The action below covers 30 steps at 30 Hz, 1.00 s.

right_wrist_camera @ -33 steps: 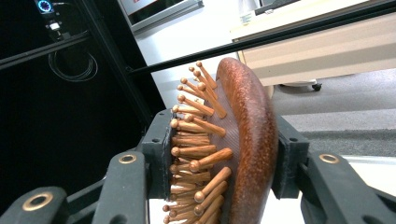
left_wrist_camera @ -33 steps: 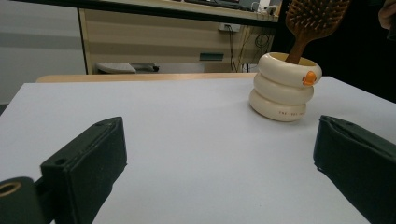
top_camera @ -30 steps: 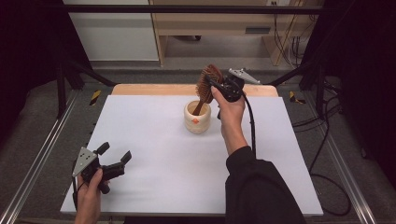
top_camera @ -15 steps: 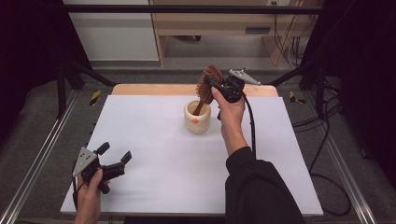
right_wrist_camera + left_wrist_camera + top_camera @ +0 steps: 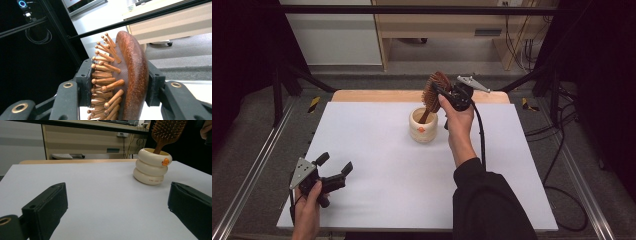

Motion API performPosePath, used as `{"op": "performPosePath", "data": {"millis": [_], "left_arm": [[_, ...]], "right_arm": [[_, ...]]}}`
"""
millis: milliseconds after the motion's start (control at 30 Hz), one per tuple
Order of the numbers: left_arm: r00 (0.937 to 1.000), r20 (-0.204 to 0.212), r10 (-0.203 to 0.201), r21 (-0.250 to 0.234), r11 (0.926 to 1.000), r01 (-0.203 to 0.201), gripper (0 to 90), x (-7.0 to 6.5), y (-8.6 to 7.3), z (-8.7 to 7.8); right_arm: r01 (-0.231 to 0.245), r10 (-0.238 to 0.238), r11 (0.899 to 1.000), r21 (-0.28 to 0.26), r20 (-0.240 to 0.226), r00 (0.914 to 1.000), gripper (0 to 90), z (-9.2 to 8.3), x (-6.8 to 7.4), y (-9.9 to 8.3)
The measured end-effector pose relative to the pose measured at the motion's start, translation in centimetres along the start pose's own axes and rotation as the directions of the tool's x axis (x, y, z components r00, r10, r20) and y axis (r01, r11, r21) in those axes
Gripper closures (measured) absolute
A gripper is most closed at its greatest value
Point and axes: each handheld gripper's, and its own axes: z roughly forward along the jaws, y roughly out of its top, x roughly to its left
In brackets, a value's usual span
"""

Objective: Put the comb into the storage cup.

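Observation:
A wooden hairbrush (image 5: 435, 91) stands with its handle down inside a cream ring-shaped cup (image 5: 423, 126) with an orange mark, near the far middle of the white table (image 5: 377, 150). My right gripper (image 5: 440, 93) is shut on the brush head; in the right gripper view the jaws press on the bristle side and the back of the hairbrush (image 5: 130, 75). My left gripper (image 5: 334, 167) rests open at the front left, far from the cup (image 5: 152, 166), with nothing between its jaws. The brush (image 5: 167, 132) rises from the cup in the left gripper view.
A wooden strip (image 5: 377, 96) runs along the table's far edge. Metal frame rails (image 5: 257, 165) flank the table on both sides. A cable (image 5: 482, 140) trails from the right gripper over the forearm. Cabinets (image 5: 437, 25) stand behind on the floor.

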Motion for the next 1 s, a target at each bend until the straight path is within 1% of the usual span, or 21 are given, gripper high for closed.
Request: {"op": "performPosePath", "data": {"millis": [267,400,467,1000], "left_arm": [[1.0000,0.000,0.000,-0.001,1.0000,0.000,2.8,0.00,0.00,0.00],[1.0000,0.000,0.000,-0.001,1.0000,0.000,2.8,0.01,0.00,0.00],[1.0000,0.000,0.000,0.000,1.0000,0.000,2.8,0.01,0.00,0.00],[1.0000,0.000,-0.001,-0.003,1.0000,0.001,2.8,0.02,0.02,-0.01]], "right_arm": [[0.000,0.000,1.000,0.001,-0.003,1.0000,51.1,0.09,0.02,-0.14],[-0.016,0.016,1.000,0.001,-0.009,0.9998,51.1,0.10,0.04,-0.22],[-0.009,0.009,1.000,0.001,-0.008,0.9999,51.1,0.14,0.09,-0.24],[-0.016,0.016,1.000,0.003,-0.010,0.9998,51.1,0.25,-0.01,-0.42]]}}
